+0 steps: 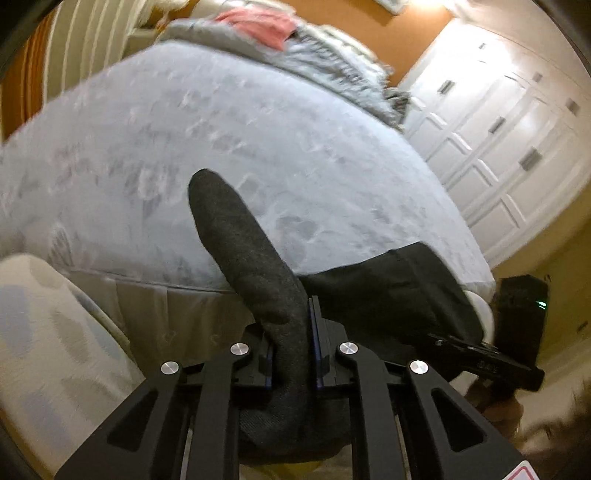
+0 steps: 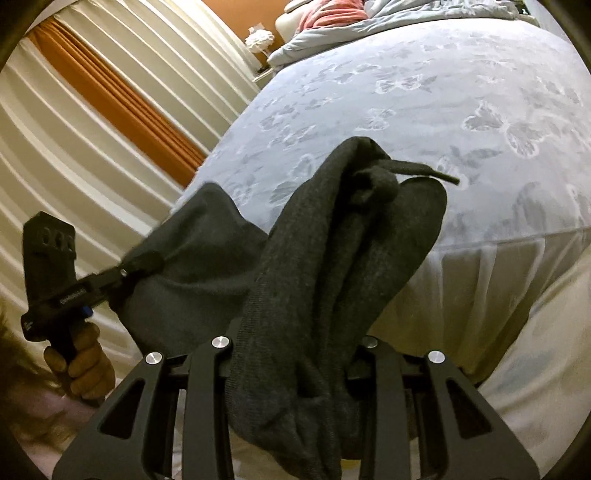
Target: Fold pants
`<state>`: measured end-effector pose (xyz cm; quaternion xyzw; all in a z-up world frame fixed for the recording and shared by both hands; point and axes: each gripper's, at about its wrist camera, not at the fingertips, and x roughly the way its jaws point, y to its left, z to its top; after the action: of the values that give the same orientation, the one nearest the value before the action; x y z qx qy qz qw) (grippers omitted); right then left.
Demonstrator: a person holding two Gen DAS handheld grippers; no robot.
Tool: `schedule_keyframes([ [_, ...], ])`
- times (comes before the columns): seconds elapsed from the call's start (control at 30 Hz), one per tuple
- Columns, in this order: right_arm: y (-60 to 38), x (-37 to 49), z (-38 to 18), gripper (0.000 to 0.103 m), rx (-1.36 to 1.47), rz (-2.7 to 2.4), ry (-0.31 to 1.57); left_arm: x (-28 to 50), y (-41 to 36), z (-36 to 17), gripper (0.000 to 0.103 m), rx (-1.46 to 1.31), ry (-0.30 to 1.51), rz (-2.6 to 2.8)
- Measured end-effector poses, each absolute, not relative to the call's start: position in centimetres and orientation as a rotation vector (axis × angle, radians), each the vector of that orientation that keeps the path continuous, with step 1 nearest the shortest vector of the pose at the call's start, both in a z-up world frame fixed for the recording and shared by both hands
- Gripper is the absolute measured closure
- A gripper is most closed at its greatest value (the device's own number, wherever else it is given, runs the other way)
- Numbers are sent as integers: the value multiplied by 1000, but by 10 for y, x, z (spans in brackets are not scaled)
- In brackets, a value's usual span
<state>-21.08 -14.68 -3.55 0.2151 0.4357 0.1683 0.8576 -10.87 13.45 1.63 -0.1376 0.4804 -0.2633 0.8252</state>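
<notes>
The left tool [image 1: 291, 354] is pressed together on a fold of the pants [image 1: 240, 251], a dark grey knit; the cloth runs up from between its blue-edged pads and stands as a rounded flap in front of the bed [image 1: 184, 129]. The right tool [image 2: 295, 354] is pinching a thicker bunch of the same pants [image 2: 332, 258], with the waist drawstring [image 2: 424, 171] sticking out from the top of the bunch. Its pads are hidden by the cloth, which fills the gap between the fingers.

In the right wrist view the left tool [image 2: 142, 264] shows side-on at the left, clamped on an edge of the cloth, with the person's left hand [image 2: 83, 363] around its handle. The pants stretch between the two tools, just off the near edge of the bed [image 2: 461, 110] and above its pale skirt, not lying on it.

The bed has a light blue cover with a butterfly print. At its far end lie a rumpled grey quilt [image 1: 325, 55] and a pink cloth [image 1: 258, 22]. Cream and orange curtains [image 2: 92, 122] hang beside the bed on one side; white panelled wardrobe doors [image 1: 498, 122] stand on the other.
</notes>
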Motion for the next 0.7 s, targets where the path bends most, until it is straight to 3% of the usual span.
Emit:
schedule_keyframes([
  [0.17,-147,-182,-20,75,392,348,876,-87,131,34,92,-294,925,-573],
  [0.3,-157,-170,38,75,323,344,674,-76,131,78,92,-262,741,-563],
  [0.33,-163,-169,44,73,321,322,637,-72,132,78,87,-268,726,-543],
  [0.37,-173,-164,42,68,344,297,629,-67,134,71,73,-275,736,-515],
  [0.43,-195,-151,13,36,415,237,717,-51,133,36,33,-280,840,-428],
  [0.53,-225,-138,-46,36,542,102,907,-29,134,-27,36,-327,1023,-354],
  [0.6,-232,-137,-61,35,567,66,926,-21,138,-47,36,-379,1081,-310],
  [0.7,-230,-131,-67,16,541,63,963,-11,142,-62,34,-437,1122,-254],
])
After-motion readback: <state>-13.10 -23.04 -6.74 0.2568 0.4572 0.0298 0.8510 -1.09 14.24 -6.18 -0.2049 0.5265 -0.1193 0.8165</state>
